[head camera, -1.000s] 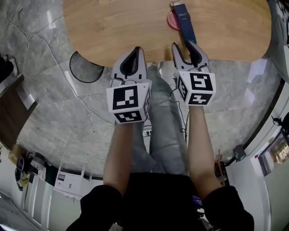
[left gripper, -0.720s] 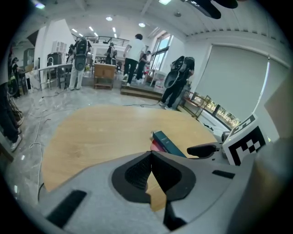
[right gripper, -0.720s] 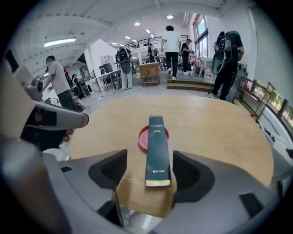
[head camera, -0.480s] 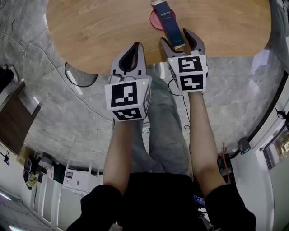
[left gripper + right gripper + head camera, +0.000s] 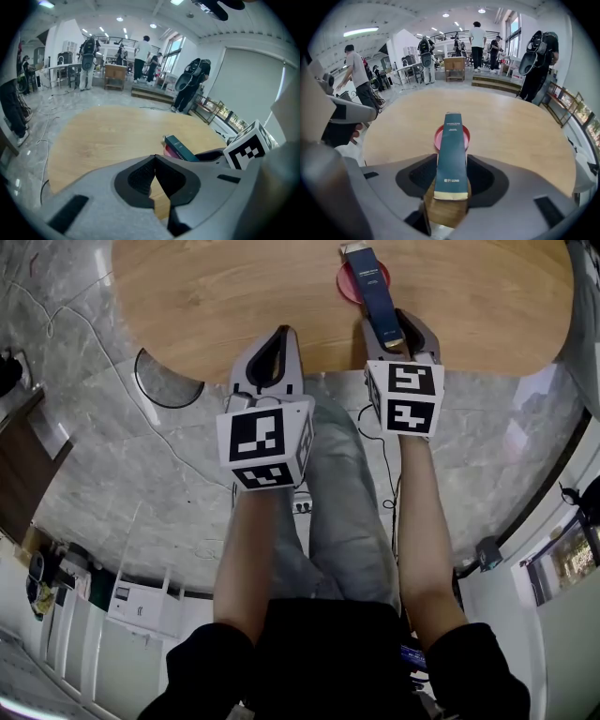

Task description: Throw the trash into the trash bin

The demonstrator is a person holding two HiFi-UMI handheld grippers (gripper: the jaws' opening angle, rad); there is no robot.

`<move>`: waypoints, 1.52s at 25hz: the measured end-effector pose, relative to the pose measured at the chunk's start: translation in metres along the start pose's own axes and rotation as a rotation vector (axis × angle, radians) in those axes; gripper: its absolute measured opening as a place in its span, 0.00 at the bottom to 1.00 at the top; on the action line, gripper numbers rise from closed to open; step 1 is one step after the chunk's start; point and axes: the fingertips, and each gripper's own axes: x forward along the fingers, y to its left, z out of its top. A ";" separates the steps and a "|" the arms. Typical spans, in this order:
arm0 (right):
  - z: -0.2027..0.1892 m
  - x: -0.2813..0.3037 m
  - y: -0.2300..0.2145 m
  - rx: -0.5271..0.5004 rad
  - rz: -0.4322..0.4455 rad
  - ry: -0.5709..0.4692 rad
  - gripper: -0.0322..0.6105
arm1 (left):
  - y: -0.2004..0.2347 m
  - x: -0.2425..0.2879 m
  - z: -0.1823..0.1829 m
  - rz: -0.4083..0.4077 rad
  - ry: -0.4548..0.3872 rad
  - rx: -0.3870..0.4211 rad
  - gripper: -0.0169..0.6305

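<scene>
Lying clamped between right gripper [image 5: 451, 161] jaws, box [image 5: 452, 145]

We see bright, even light from ceiling lamps [image 5: 361, 32] and far windows [image 5: 513, 28], glare on the floor [image 5: 520, 442], and fisheye bending at the edges.

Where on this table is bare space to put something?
Bare: the table beyond the left gripper, and its right end past the teal box. Crowded: where that box lies over the red disc in the right gripper.
</scene>
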 end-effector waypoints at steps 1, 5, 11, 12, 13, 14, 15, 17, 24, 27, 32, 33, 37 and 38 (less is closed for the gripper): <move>0.003 -0.003 0.003 0.002 -0.005 -0.011 0.35 | 0.004 -0.004 -0.001 0.005 -0.004 -0.005 0.03; 0.019 -0.011 0.022 -0.005 0.014 -0.060 0.35 | 0.022 -0.018 -0.006 0.033 -0.027 -0.042 0.03; 0.033 -0.015 0.083 -0.024 0.078 -0.085 0.34 | 0.066 -0.051 -0.021 0.076 -0.050 -0.091 0.03; 0.037 -0.015 0.094 -0.026 0.092 -0.092 0.34 | 0.074 -0.057 -0.022 0.088 -0.058 -0.100 0.03; 0.040 -0.015 0.104 -0.028 0.107 -0.098 0.34 | 0.083 -0.063 -0.024 0.101 -0.064 -0.109 0.03; 0.043 -0.015 0.116 -0.031 0.122 -0.103 0.34 | 0.093 -0.070 -0.026 0.115 -0.070 -0.119 0.03; 0.045 -0.016 0.128 -0.038 0.136 -0.106 0.34 | 0.103 -0.078 -0.028 0.130 -0.076 -0.130 0.03; 0.050 -0.017 0.152 -0.062 0.160 -0.106 0.34 | 0.122 -0.095 -0.033 0.159 -0.089 -0.157 0.03; 0.062 -0.014 0.257 -0.178 0.275 -0.107 0.34 | 0.197 -0.150 -0.063 0.266 -0.129 -0.265 0.03; 0.063 -0.014 0.301 -0.229 0.330 -0.098 0.34 | 0.222 -0.174 -0.078 0.310 -0.142 -0.314 0.03; 0.052 -0.006 0.380 -0.357 0.430 -0.055 0.34 | 0.266 -0.208 -0.109 0.384 -0.158 -0.411 0.03; 0.048 -0.003 0.393 -0.375 0.444 -0.043 0.34 | 0.275 -0.213 -0.116 0.397 -0.160 -0.429 0.03; 0.033 0.012 0.434 -0.428 0.474 0.000 0.34 | 0.307 -0.232 -0.138 0.439 -0.175 -0.490 0.03; 0.031 0.016 0.442 -0.442 0.479 0.009 0.34 | 0.314 -0.236 -0.143 0.451 -0.178 -0.506 0.03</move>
